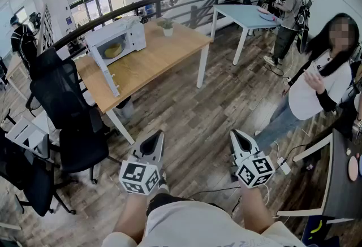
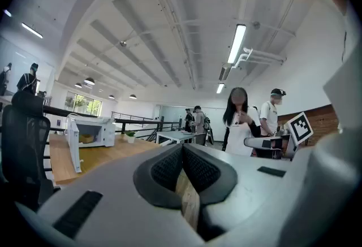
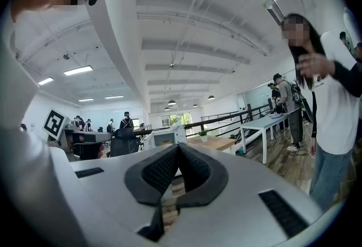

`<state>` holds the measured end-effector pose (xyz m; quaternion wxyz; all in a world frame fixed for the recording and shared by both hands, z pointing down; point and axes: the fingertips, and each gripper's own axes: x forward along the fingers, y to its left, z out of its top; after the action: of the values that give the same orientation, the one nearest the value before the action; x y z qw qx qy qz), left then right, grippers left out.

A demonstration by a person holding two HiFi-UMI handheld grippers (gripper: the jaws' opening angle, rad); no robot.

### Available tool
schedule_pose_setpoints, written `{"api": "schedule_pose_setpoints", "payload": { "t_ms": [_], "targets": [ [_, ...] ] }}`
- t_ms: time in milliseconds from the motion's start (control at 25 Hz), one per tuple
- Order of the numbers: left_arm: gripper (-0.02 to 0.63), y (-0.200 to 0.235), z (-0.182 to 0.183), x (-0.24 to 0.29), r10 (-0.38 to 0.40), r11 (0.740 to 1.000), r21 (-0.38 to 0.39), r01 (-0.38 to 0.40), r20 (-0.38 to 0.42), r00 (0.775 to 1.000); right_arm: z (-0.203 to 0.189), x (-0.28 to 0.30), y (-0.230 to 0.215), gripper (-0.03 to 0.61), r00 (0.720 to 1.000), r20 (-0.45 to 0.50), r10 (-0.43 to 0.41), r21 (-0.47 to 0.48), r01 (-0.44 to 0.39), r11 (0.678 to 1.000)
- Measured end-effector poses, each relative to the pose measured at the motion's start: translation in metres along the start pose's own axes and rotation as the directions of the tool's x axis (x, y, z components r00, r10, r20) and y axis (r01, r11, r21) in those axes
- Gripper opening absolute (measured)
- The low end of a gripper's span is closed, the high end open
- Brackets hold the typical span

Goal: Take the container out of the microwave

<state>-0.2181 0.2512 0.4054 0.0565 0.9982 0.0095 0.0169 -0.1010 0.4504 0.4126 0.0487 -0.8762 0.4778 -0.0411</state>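
Well beyond both grippers [image 1: 153, 138] [image 1: 238, 137], container [image 1: 113, 50]

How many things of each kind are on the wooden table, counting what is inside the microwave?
microwave: 1
container: 1
potted plant: 1
Total: 3

Readable text, brands, numbers: none found.
Item 1: square marker patterns [image 1: 138, 177], black on white, on the cubes of my left claw [image 1: 151, 145] and right claw [image 1: 242, 142], lower centre; no letters.
Item 2: microwave [image 1: 116, 42], upper left; any print too small.
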Motion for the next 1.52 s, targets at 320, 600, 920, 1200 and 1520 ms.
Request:
{"api": "schedule_pose_setpoints", "payload": {
  "t_ms": [320, 600, 920, 1200, 1520],
  "targets": [
    [0.032, 0.006, 0.003, 0.000, 0.006, 1.000, -0.007, -0.006, 0.001, 1.000, 0.000, 0.006, 0.004, 0.021, 1.000, -0.009, 0.011, -0.004, -0.011, 1.000],
    [0.032, 0.006, 0.001, 0.002, 0.010, 1.000, -0.014, -0.010, 0.000, 1.000, -0.002, 0.006, 0.003, 0.021, 1.000, 0.001, 0.029, 0.016, -0.029, 0.999],
    [0.032, 0.003, 0.003, 0.013, -0.008, 1.000, -0.013, 0.007, -0.007, 1.000, 0.002, 0.006, -0.003, 0.021, 0.999, 0.015, 0.031, 0.035, -0.032, 0.999],
    [0.032, 0.017, -0.003, 0.031, -0.024, 0.999, -0.027, 0.024, -0.023, 0.999, -0.007, 0.024, -0.010, 0.021, 1.000, -0.006, 0.024, 0.044, -0.024, 0.999],
    [0.032, 0.066, -0.006, 0.073, -0.026, 0.998, -0.056, 0.024, -0.045, 0.999, -0.015, 0.085, -0.020, 0.021, 0.999, -0.047, 0.023, 0.051, -0.020, 0.999]
  ]
}}
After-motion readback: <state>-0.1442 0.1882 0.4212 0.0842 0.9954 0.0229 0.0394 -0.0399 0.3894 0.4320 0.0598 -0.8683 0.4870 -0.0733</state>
